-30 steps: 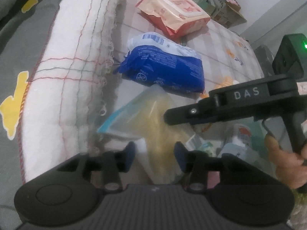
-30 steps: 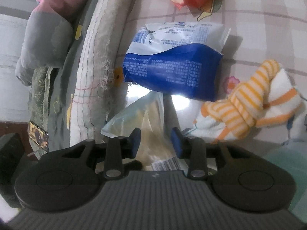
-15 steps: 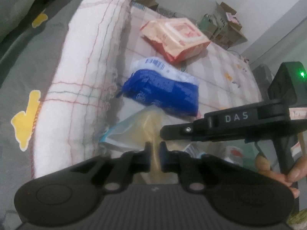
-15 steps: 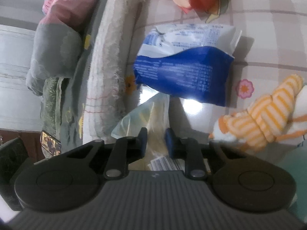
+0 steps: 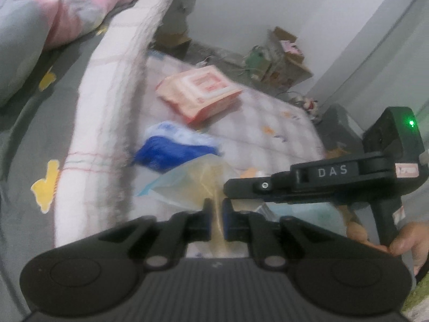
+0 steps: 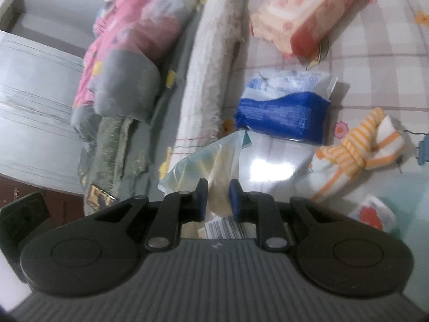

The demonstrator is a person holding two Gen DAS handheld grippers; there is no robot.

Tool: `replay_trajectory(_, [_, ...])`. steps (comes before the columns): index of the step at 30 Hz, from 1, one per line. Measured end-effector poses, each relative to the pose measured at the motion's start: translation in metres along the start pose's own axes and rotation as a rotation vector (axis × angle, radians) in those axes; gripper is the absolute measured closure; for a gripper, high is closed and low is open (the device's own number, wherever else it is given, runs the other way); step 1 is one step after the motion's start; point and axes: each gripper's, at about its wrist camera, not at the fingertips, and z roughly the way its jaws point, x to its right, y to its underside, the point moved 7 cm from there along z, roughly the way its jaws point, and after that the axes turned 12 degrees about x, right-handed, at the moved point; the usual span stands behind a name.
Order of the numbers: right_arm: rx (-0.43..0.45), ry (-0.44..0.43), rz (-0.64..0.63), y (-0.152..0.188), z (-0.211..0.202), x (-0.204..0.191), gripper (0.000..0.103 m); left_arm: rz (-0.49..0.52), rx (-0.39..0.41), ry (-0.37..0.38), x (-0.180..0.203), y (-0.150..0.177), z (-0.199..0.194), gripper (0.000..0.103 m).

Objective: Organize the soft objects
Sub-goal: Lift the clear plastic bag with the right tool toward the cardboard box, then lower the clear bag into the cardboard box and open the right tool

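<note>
Left wrist view shows your left tongs (image 5: 216, 216) pinched nearly together on the near edge of the clear plastic bag (image 5: 193, 185), and in the right wrist view your right tongs (image 6: 218, 197) are narrowed onto the same bag (image 6: 211, 166), its barcode label just behind the pads. The bag lies on the bed (image 6: 375, 61), its far tip just below the blue packet (image 6: 281, 118) and beside the rolled white blanket (image 6: 211, 80). The pink tissue pack (image 6: 303, 8) and the striped orange towel (image 6: 359, 145) lie apart from it.

Judge this bag as light, limp and slick: thin film with a soft yellowish filling that will sag and shift. With a grip on film alone it may slide out or stretch, so take a fold of film together with some filling. With both tongs close together on one end, the far end will likely droop when you lift; spreading the grips along the edge would likely carry it flatter
</note>
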Motion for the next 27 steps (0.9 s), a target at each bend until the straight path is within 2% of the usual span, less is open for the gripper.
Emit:
replay_trajectory(5, [0.102,-0.006,-0.001,-0.005,-0.066,0.007,0.087,0.073,0.024,0.076,0.059,-0.005,-0.006,0.095])
replay_trajectory(9, [0.194,0.017,0.018,-0.012,-0.127,0.034,0.087,0.134,0.007,0.144,0.117,-0.005,0.007,0.095])
replay_trajectory(15, [0.339,0.083,0.103,-0.025,-0.225,0.103,0.087,0.215,-0.041,0.255,0.22,0.006,0.048,0.095])
replay_trajectory(19, [0.411,0.139,0.17,-0.031,-0.276,0.161,0.087,0.262,-0.09,0.298,0.279,0.02,0.088,0.095])
replay_trajectory(24, [0.439,0.211,0.243,-0.041,-0.308,0.237,0.087,0.303,-0.161,0.31,0.331,0.042,0.147,0.095])
replay_trajectory(27, [0.426,0.243,0.271,-0.046,-0.306,0.276,0.087,0.327,-0.198,0.289,0.347,0.054,0.179,0.095])
